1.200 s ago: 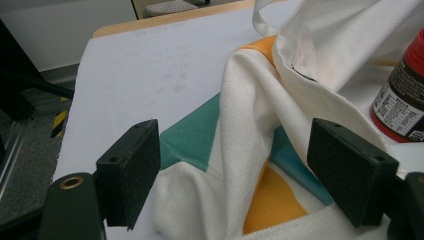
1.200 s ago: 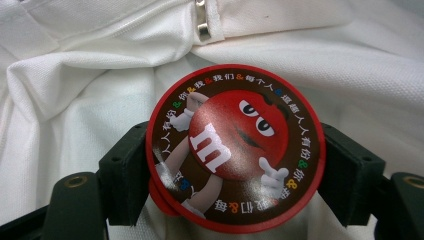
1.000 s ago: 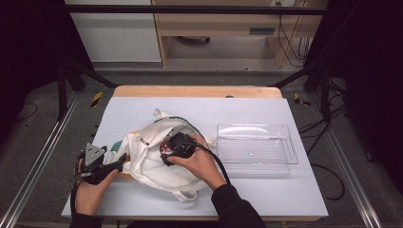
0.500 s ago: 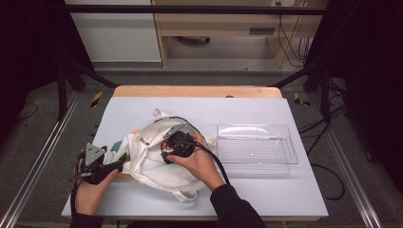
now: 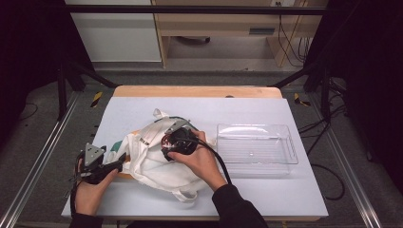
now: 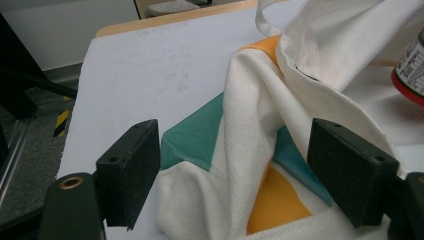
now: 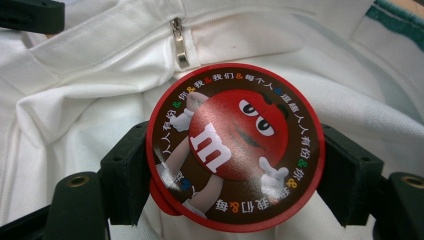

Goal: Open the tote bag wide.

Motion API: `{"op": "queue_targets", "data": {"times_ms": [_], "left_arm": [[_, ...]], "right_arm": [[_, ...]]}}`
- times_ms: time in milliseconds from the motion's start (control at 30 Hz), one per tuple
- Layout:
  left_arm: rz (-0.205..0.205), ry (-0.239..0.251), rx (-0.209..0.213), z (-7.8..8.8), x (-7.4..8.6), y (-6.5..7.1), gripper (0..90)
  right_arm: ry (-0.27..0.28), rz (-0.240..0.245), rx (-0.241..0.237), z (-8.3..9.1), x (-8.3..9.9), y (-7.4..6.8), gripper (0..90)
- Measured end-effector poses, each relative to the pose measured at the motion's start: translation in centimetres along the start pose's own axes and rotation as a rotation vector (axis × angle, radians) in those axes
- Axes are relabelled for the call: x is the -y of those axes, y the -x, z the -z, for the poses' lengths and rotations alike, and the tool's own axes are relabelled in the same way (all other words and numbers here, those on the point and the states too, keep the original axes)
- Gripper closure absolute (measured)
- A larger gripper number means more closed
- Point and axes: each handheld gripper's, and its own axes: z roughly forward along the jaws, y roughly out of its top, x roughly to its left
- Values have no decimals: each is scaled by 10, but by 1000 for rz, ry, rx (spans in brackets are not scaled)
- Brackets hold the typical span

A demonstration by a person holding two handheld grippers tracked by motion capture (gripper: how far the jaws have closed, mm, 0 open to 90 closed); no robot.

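Bag [image 5: 147, 159] under candy tub [image 7: 235, 165] — right jaws clamped on it | left jaws apart (astride cloth) | tray [image 5: 256, 164] beside.

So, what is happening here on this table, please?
A person works with a gripper in each hand on a white cloth bag lying on the table. The right gripper is closed on a red-lidded candy container at the bag's opening. The left gripper stands open around a fold of the bag's edge. A clear plastic tray lies empty to the right.
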Motion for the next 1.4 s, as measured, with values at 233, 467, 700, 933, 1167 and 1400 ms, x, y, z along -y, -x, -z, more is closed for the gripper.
{"op": "queue_targets", "data": {"times_ms": [233, 467, 700, 933, 1167, 1400], "left_arm": [[2, 2, -7, 1, 0, 0, 208], [5, -3, -10, 1, 1, -1, 206], [12, 2, -15, 0, 1, -2, 179], [23, 9, -18, 0, 0, 0, 112], [26, 22, -18, -1, 0, 0, 81], [21, 24, -21, -2, 0, 0, 73]], "right_arm": [[17, 14, 9, 11, -4, -1, 261], [28, 19, 17, 24, -7, -1, 261], [40, 40, 27, 41, -13, -3, 261], [56, 43, 36, 57, -16, 1, 261], [65, 43, 46, 71, -18, 5, 261], [75, 47, 53, 84, -20, 7, 261]]}}
